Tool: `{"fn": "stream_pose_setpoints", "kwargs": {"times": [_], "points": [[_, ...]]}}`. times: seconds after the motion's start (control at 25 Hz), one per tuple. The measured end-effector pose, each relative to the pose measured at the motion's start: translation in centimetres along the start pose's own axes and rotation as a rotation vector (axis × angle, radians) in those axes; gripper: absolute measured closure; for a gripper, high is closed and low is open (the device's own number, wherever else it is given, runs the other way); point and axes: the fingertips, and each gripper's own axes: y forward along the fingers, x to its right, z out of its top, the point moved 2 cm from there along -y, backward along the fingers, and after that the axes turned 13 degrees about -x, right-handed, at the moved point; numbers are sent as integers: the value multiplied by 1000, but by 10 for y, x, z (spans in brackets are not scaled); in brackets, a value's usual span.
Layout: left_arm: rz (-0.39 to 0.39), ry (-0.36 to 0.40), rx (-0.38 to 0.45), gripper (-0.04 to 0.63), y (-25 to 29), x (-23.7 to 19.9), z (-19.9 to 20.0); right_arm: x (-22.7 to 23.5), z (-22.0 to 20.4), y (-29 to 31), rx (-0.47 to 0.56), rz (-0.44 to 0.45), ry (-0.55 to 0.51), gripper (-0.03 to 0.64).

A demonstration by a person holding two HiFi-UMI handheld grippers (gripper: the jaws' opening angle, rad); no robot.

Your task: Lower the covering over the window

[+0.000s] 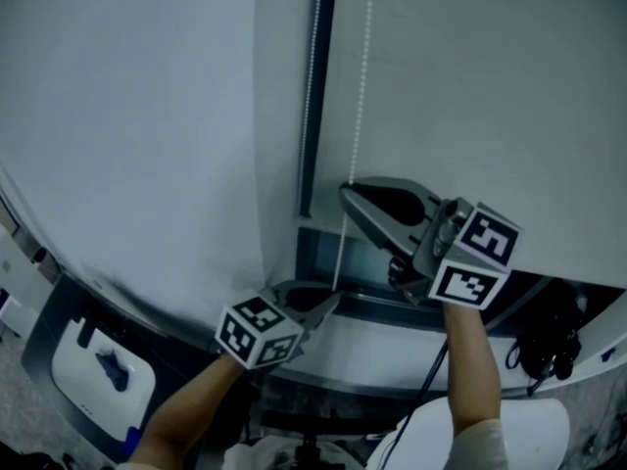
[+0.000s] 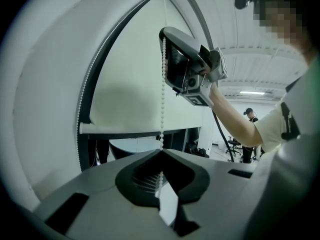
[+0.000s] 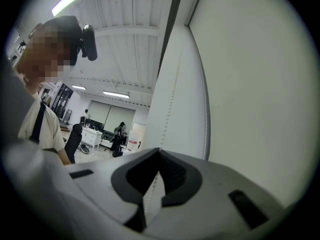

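Observation:
A pale roller blind (image 1: 490,96) covers most of the window, and its bottom rail (image 2: 125,128) hangs above a dark gap. A white bead chain (image 1: 358,86) runs down in front of it. My right gripper (image 1: 345,192) is shut on this chain higher up; the chain (image 3: 172,99) enters its closed tips (image 3: 160,150). Lower down, near the sill, my left gripper (image 1: 333,297) is shut on the same chain (image 2: 163,84), which drops between its tips (image 2: 161,151). From there the right gripper (image 2: 165,33) shows above. The chain's other strand (image 1: 312,76) runs along the frame.
A white wall (image 1: 127,116) stands left of the dark window frame (image 1: 325,27). The sill (image 1: 392,336) lies below the grippers. A white box (image 1: 98,370) sits at the lower left, black cables (image 1: 549,346) at the lower right. People and desks (image 3: 120,134) are far behind.

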Motion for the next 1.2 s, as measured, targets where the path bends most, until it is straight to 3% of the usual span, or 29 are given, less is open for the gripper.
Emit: {"fn": "stream_pose_setpoints", "kwargs": {"times": [0.2,0.32,0.6,0.88,1.0,1.2], "points": [[7,-32,27,577,-12,-8,3,6,-7,-9,47,-63,-12,604],[-35,-78,129,577,-36,-6,31,7,-7,-15,59,-63,-24,604],[-6,19,342,577,-95,14,124,8,-37,-10,-26,-62,-38,604],[95,138,349,575,-100,17,166,-4,-84,-11,-42,-30,37,605],[67,144,361,575,-101,20,181,-9,-102,-14,-47,-38,61,604],[-1,140,362,522,-95,24,194,-20,-129,-15,-54,-33,105,606]]}}
